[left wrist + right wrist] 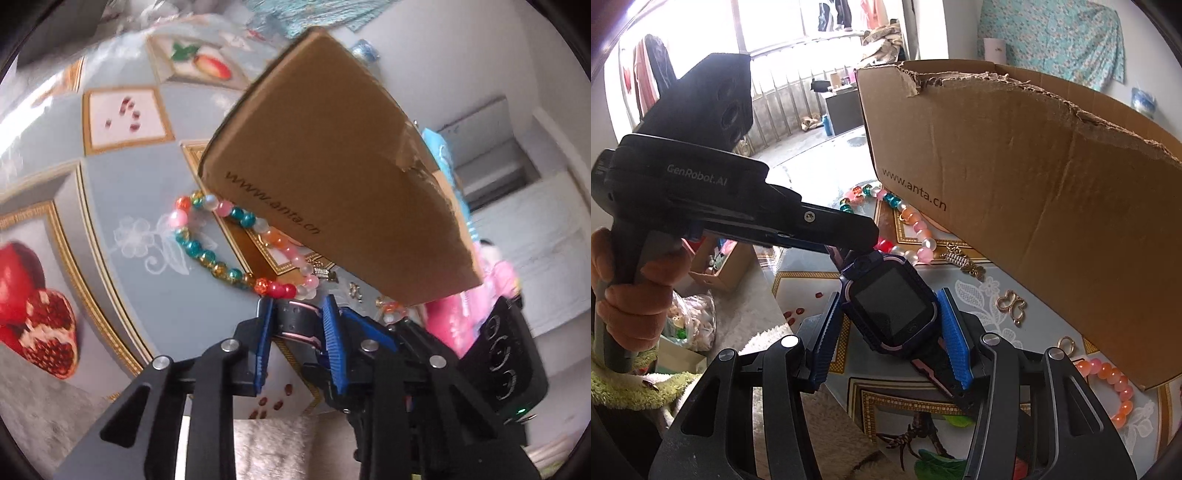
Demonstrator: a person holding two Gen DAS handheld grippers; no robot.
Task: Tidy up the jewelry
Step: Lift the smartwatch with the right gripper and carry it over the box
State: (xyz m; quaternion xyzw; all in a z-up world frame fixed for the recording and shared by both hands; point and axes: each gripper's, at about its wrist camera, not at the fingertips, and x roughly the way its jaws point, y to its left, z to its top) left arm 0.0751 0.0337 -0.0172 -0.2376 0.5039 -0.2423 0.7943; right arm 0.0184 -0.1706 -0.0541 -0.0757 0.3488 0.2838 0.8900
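Observation:
A dark blue and pink smartwatch (892, 308) is held between both grippers above the table. My right gripper (890, 325) is shut on the watch body. My left gripper (297, 321) is shut on the watch strap (295, 317); its body shows in the right wrist view (738, 199). A multicoloured bead necklace (207, 243) lies on the table beside a brown cardboard box (332, 177), which also shows in the right wrist view (1034, 206). An orange bead bracelet (1115, 384) lies at the box's near corner.
Small gold charms (1012, 306), a ring (1067, 345) and a metal clasp (964, 260) lie on the patterned tablecloth (122, 192) along the box. A pink item (480, 302) sits behind the box. A fluffy mat lies at the table's edge (750, 317).

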